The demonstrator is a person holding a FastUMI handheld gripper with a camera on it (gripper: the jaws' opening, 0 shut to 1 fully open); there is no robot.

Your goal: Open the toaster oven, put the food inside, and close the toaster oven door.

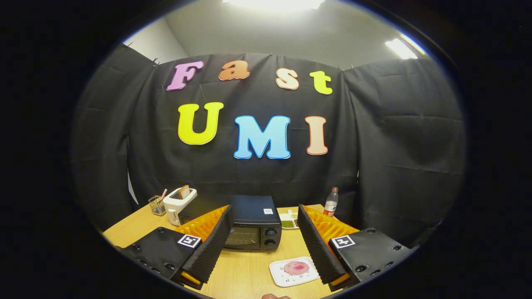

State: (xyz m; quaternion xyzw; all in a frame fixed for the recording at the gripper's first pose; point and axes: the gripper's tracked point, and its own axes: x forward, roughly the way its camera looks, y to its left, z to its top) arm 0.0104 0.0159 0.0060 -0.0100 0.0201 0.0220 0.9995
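A black toaster oven [252, 227] stands on the wooden table [249, 270] beyond my fingers, its glass door closed and two knobs on its right side. A pink round piece of food [296, 268] lies on a small white plate [294, 271] on the table, close to my right finger. My gripper [268, 274] is held above the table's near part, open wide, with nothing between its fingers. The left finger overlaps the oven's left side.
A white pop-up toaster [178, 203] with bread in it and a wire basket [157, 205] stand left of the oven. A white dish with green food [289, 222] and a plastic bottle [331, 202] sit to its right.
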